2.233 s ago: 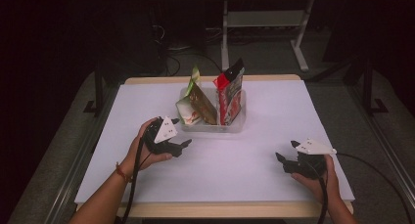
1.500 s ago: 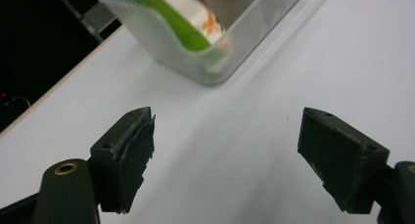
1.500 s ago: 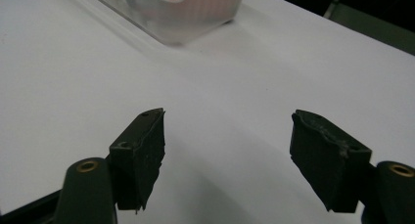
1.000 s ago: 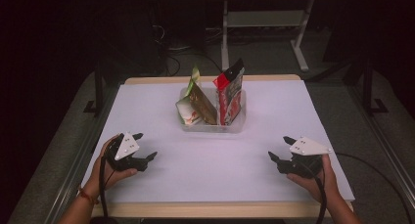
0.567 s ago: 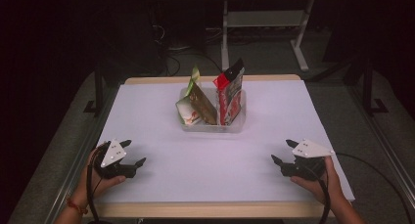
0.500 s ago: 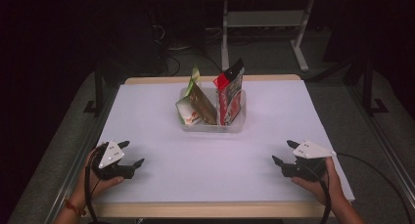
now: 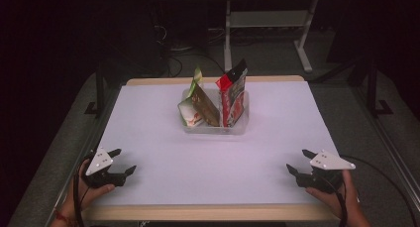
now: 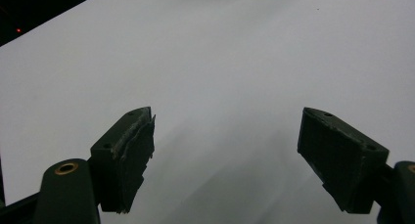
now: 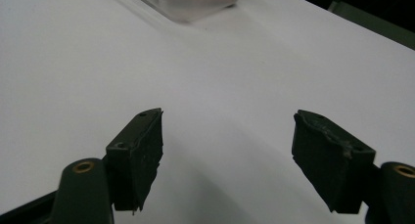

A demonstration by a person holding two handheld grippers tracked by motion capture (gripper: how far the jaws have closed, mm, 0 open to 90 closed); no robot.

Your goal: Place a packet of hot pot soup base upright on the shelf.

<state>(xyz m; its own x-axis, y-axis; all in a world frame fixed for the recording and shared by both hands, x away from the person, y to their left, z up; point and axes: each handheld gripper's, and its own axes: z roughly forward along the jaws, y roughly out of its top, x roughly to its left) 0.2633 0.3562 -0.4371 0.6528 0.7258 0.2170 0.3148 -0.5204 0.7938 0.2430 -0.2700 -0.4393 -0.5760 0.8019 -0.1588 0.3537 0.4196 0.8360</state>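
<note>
left claw (image 7: pixel 125 161) sits low at the near left corner of the white counter (image 7: pixel 148 133), a hand (image 7: pixel 84 190) wrapped round it from below, jaws spread wide with nothing between them, and its own left gripper view confirms it: left claw (image 8: pixel 225 136) gaping over bare white surface, worn pads (image 8: pixel 139 145) showing scuffed edges that the high view is too far off to give. moving to the middle, the clear plastic tub (image 7: pixel 237 125) stands toward the far side of the counter, well apart from both claws, and the high view lays out its load: a green-and-white snack pouch (image 7: pixel 190 110) leaning at the left, a brown packet (image 7: pixel 205 105) tilted against it, a red-and-black packet (image 7: pixel 234 98) upright at the right. the right gripper view catches just the near corner of that tub (image 9: pixel 191 4), blurred at the top edge, contents a pinkish smear you cannot read there. over to the right, right claw (image 7: pixel 298 161) rests near the front right edge, grey three-cornered plate (image 7: pixel 331 160) on top, hand (image 7: pixel 341 197) under it, cable (image 7: pixel 381 175) trailing off the side. its own view shows right claw (image 9: pixel 227 136) splayed just as wide, gripping nothing, hanging just over plain counter.
</note>
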